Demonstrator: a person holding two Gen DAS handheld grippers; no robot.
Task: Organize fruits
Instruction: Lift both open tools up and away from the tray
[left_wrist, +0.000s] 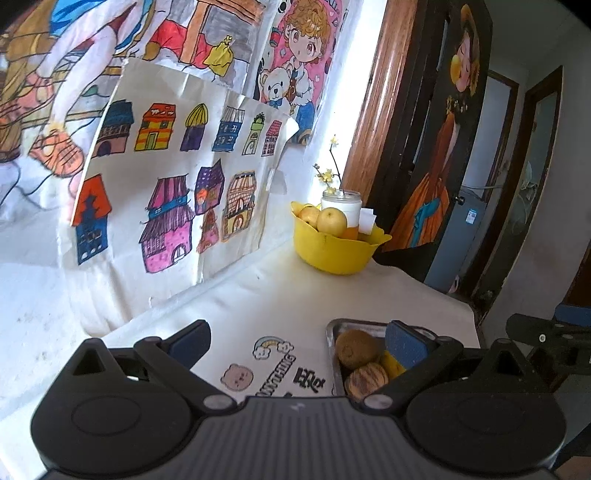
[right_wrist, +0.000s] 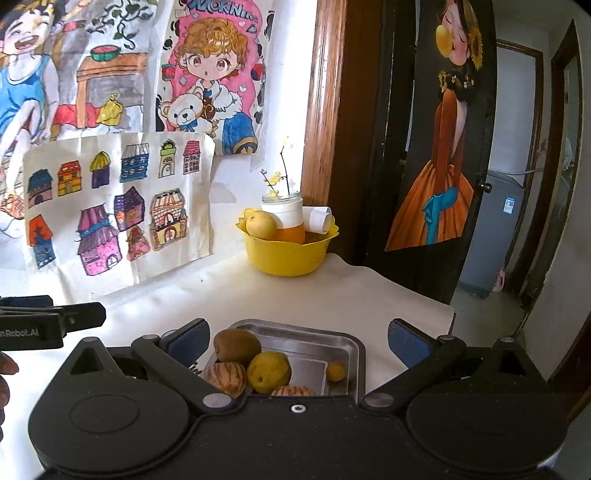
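A metal tray (right_wrist: 343, 343) on the white table holds a brown kiwi (right_wrist: 236, 345), a yellow lemon-like fruit (right_wrist: 267, 371), two striped brown fruits (right_wrist: 225, 376), and a small yellow fruit (right_wrist: 335, 371). My right gripper (right_wrist: 295, 341) is open and empty above the tray. My left gripper (left_wrist: 295, 341) is open and empty to the left of the tray (left_wrist: 332, 328), its right finger over the kiwi (left_wrist: 354, 349) and a striped fruit (left_wrist: 365, 380). A yellow bowl (right_wrist: 286, 254) at the back holds yellow pears (right_wrist: 260, 225).
A white jar with a flower sprig (right_wrist: 282, 210) and a rolled paper stand in the bowl. Children's drawings (right_wrist: 114, 206) cover the wall behind. The table's right edge drops off beside a dark door (right_wrist: 436, 147). A printed sticker sheet (left_wrist: 273, 365) lies under my left gripper.
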